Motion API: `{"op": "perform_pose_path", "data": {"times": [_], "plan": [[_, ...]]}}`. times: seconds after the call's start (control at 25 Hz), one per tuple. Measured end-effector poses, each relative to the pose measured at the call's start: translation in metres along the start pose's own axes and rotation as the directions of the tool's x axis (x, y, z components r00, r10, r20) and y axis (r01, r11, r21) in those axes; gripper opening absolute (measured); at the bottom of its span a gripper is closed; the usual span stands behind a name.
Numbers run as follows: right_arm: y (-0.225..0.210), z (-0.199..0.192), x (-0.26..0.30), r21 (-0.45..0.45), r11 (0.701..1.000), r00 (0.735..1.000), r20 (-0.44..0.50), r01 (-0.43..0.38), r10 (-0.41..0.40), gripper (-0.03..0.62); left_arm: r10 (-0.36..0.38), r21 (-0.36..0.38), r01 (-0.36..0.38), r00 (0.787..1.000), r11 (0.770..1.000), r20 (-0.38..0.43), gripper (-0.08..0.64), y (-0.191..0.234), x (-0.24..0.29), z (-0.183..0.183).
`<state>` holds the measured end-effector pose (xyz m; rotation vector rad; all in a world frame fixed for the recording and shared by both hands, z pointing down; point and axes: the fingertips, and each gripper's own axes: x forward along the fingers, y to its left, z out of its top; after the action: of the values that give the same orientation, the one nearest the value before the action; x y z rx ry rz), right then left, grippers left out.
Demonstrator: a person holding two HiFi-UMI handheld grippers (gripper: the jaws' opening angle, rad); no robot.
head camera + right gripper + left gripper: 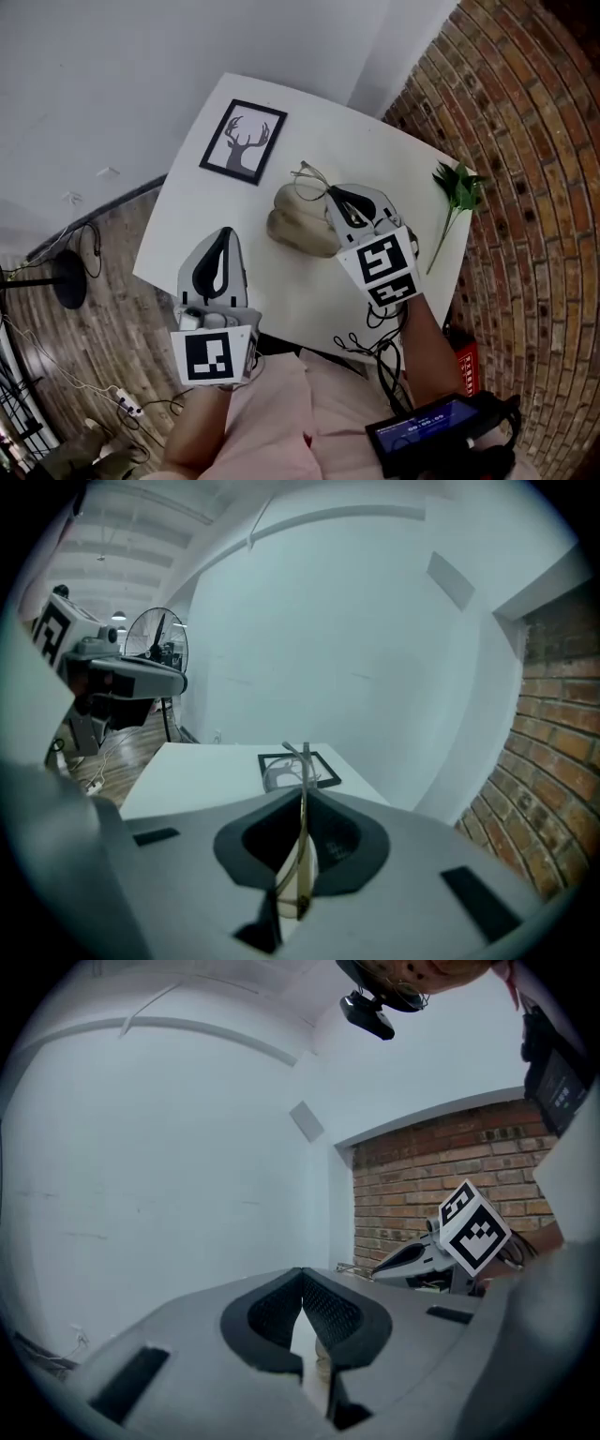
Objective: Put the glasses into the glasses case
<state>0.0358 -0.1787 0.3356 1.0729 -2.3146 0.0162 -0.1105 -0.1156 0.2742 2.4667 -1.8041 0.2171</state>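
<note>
A beige glasses case (295,232) lies in the middle of the white table (225,202) and looks open, with two rounded halves. My right gripper (331,193) hangs over the case's right end, shut on a pair of thin-rimmed glasses (312,177). In the right gripper view one temple of the glasses (303,782) runs up between the closed jaws and the lenses stick out past the tips. My left gripper (225,234) hovers over the table's front left, apart from the case. Its jaws meet at the tips with nothing between them (302,1277).
A framed deer picture (244,142) lies at the table's far left. A green sprig (457,187) rests at the right edge, next to a brick wall (534,169). Cables and a fan stand (66,277) are on the wooden floor to the left.
</note>
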Motion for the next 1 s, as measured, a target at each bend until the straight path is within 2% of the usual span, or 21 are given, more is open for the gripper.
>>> {"op": "perform_pose_path", "data": {"times": [0.44, 1.0], "plan": [[0.028, -0.022, 0.015, -0.017, 0.993, 0.993, -0.033, -0.116, 0.115, 0.02, 0.037, -0.027, -0.038, 0.999, 0.999, -0.032, 0.006, 0.007, -0.007, -0.02], [0.065, -0.066, 0.034, -0.025, 0.965, 0.962, -0.093, -0.26, 0.256, 0.02, 0.054, -0.051, -0.06, 0.993, 0.997, -0.104, 0.006, 0.013, -0.004, -0.056]]}}
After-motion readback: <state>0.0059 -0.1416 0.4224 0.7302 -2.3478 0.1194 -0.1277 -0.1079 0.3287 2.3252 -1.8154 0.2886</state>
